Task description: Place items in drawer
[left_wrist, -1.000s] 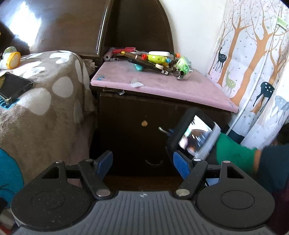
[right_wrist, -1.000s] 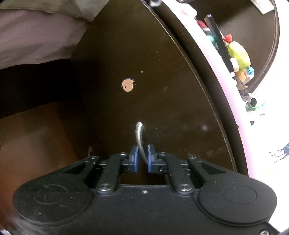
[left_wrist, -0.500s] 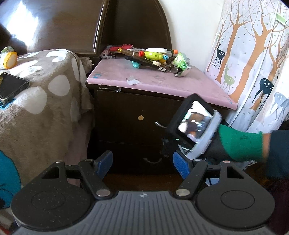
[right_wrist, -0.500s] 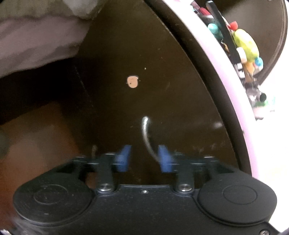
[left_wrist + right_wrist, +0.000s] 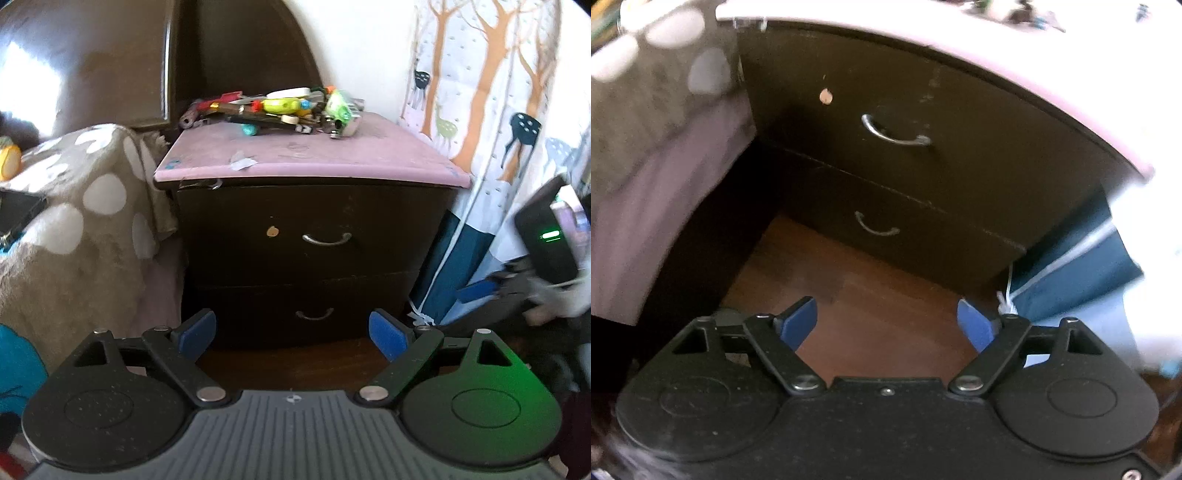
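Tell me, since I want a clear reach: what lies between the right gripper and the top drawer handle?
In the right wrist view, only bare wooden floor and the lower drawer front lie between the right gripper and the top drawer handle.

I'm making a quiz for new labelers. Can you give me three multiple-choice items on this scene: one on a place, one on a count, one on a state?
1. Where is the pile of colourful small items?
A. on the pink nightstand top
B. on the floor
C. in an open drawer

2. How many curved metal handles show on the dark nightstand front?
A. one
B. two
C. four

3. What state is the right gripper in?
A. shut on a handle
B. holding a toy
C. open, empty

Answers: 1 A, the pile lies at the back of the top. 2 B, upper handle and lower handle. 3 C, blue pads wide apart over bare floor.
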Motion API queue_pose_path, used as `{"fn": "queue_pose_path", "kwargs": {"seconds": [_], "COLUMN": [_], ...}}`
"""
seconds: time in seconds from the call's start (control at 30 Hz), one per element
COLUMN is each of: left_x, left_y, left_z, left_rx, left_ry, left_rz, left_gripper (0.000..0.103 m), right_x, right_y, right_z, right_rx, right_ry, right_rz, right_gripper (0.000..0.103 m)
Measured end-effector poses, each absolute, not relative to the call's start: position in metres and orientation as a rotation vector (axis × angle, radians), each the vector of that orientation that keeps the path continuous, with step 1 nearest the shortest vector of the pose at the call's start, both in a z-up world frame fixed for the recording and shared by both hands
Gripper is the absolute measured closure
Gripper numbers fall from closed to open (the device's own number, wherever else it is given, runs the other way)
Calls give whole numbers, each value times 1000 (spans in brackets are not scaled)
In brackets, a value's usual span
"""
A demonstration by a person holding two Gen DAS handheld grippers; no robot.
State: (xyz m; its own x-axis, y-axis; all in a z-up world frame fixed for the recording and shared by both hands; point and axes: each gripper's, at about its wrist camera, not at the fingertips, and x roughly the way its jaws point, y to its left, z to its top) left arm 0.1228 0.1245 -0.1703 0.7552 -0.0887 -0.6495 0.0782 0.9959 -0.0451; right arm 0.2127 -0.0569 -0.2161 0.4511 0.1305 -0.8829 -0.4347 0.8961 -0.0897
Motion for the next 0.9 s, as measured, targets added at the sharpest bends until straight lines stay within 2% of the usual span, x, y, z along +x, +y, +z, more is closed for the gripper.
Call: {"fn": "queue_pose_path", "kwargs": {"seconds": [0.37,0.9], "left_x": [90,38], "left_y": [100,59], "left_z": [-137,-85], "left_rx": [16,98], "left_ry": [694,636], "left_rz": [-42,-10], "left_gripper": [12,12], "right_x": [127,60], "right_y": [-102,-132], "right_z": [-152,-89], "right_rx": [-68,-107], "right_ry": [975,808], "right_rz": [275,240], "right_gripper": [12,11]}}
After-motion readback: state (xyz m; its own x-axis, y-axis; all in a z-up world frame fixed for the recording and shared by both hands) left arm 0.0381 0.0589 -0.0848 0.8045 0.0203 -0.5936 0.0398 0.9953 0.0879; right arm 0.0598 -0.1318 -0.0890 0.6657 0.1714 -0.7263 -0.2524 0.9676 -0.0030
